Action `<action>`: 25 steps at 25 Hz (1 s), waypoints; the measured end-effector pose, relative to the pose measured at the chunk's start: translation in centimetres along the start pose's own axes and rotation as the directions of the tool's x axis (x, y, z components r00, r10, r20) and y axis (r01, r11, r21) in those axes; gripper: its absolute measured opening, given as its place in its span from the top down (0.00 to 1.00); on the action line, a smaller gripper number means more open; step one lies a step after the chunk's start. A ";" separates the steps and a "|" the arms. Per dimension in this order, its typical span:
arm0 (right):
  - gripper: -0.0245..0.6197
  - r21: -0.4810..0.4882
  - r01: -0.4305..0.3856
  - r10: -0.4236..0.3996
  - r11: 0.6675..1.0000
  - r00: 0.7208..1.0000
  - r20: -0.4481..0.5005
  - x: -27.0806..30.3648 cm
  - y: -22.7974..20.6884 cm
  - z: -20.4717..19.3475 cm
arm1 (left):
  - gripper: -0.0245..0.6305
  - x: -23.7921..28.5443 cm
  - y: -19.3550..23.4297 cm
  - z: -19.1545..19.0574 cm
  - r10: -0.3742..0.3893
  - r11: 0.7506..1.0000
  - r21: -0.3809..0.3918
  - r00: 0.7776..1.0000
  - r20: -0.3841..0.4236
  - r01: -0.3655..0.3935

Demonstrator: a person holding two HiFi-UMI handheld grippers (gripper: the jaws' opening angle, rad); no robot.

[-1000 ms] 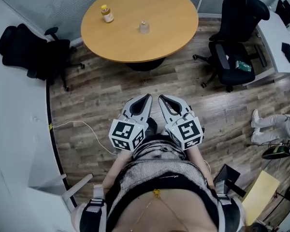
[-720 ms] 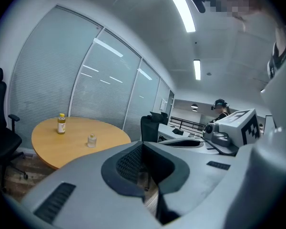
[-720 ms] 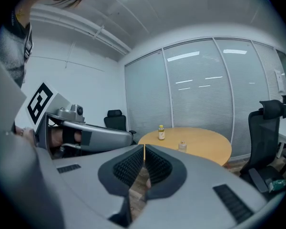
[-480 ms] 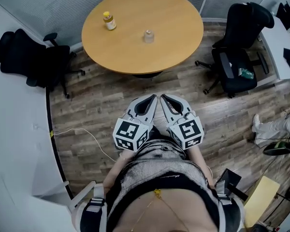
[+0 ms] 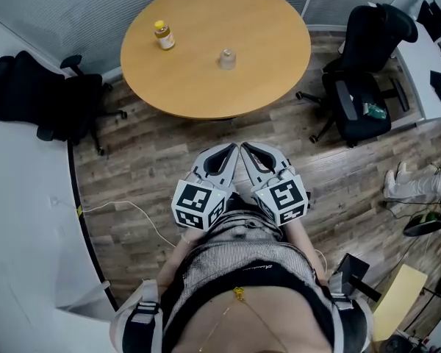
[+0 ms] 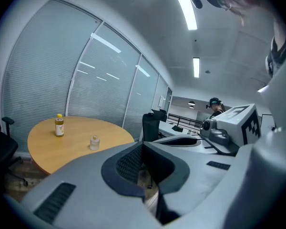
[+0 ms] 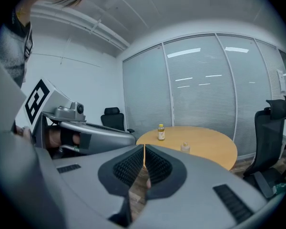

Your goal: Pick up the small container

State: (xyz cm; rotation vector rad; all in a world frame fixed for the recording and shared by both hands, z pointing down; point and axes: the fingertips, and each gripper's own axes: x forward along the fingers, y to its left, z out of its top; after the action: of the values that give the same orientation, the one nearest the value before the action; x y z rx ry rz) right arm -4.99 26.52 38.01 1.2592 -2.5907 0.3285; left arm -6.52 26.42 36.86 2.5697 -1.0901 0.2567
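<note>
Compared with a second ago, the one round wooden table [image 5: 242, 20] sits lower in the head view and closer to the person's two grippers, while the grippers keep their pose side by side.

Two black office chairs stand on the wood floor, one chair [image 5: 40, 98] to the left of the table and a second chair [image 5: 364, 79] to its right, neither touching it.

Both grippers are held close to the person's body, short of the table's near edge and pointing toward it. The left gripper [image 5: 225, 153] has its jaws pressed fully together with nothing between them; its own view shows only floor through the gap behind the pads. The right gripper [image 5: 251, 151], just beside it, likewise has its jaws closed to a thin seam and holds nothing.

Two things stand upright on the table. One bottle [image 5: 162, 35] with a yellow cap is on the table's left part. One small container [image 5: 226, 59], clear and capped, stands near the table's middle, to the right of the bottle and apart from it, well apart from both grippers.
</note>
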 end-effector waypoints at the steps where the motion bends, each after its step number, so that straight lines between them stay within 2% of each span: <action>1: 0.93 0.000 0.000 0.000 1.000 1.000 0.000 0.4 0.1 0.1 | 0.93 0.0 0.4 0.1 0.000 1.000 0.001 1.000 -0.001 0.000; 15: 0.93 0.039 -0.036 0.037 0.999 0.999 -0.019 4.8 1.7 -0.1 | 0.93 -1.4 5.0 -1.0 0.051 0.999 -0.010 0.998 -0.041 -0.051; 20: 0.93 0.051 -0.049 0.050 0.997 0.998 -0.028 5.8 0.8 -0.1 | 0.93 -0.8 6.2 -0.6 0.079 0.996 -0.038 0.996 -0.038 -0.081; 25: 0.93 0.074 -0.099 0.101 0.992 0.994 -0.031 7.7 -1.0 0.4 | 0.93 1.1 7.8 0.2 0.115 0.992 -0.054 0.993 -0.034 -0.116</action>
State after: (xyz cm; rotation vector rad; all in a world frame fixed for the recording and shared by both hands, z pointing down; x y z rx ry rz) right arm -8.83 20.14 40.10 1.1376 -2.6392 0.4623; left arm -11.39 20.59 38.78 2.4490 -1.2189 0.2893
